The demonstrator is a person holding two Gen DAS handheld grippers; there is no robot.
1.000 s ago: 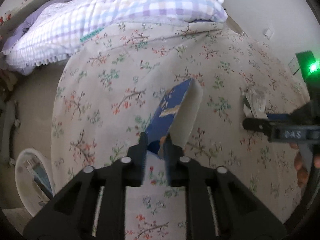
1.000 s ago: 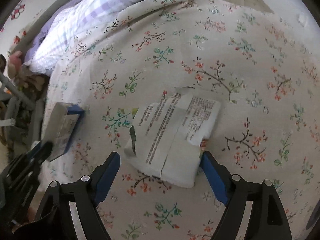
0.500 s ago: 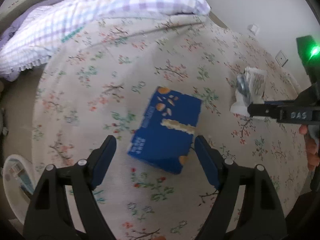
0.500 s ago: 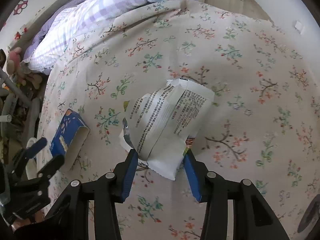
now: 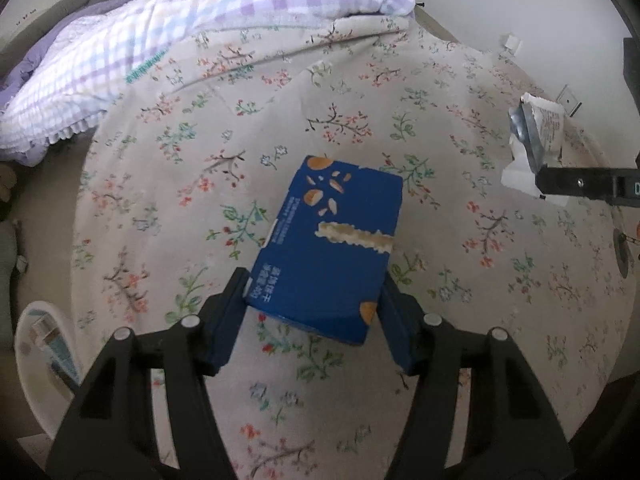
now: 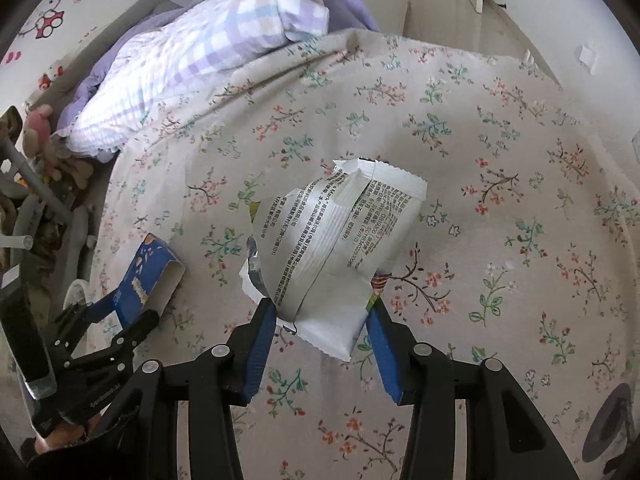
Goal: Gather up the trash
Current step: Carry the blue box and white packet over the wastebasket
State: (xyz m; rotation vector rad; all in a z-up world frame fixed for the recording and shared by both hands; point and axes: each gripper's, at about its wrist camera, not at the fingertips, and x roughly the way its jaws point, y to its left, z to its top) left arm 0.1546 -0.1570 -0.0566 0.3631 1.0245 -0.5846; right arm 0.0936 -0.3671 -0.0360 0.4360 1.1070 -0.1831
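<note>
Blue box [image 5: 326,248] with orange motifs; white wrapper [image 6: 336,236], black print; beige floral bedspread [image 5: 360,120]; lilac-checked pillow [image 5: 200,20].

Blue box [image 5: 326,248], white crumpled wrapper [image 6: 336,236]

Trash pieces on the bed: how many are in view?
2. The blue box sits between the left gripper fingers; the white wrapper is in the right gripper. Others may lie outside view.

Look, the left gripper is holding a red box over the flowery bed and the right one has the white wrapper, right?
Not quite: the box is blue, not red, as the left wrist view shows. The left gripper does hold it over the flowery bed, and the right gripper has the white wrapper.
</note>
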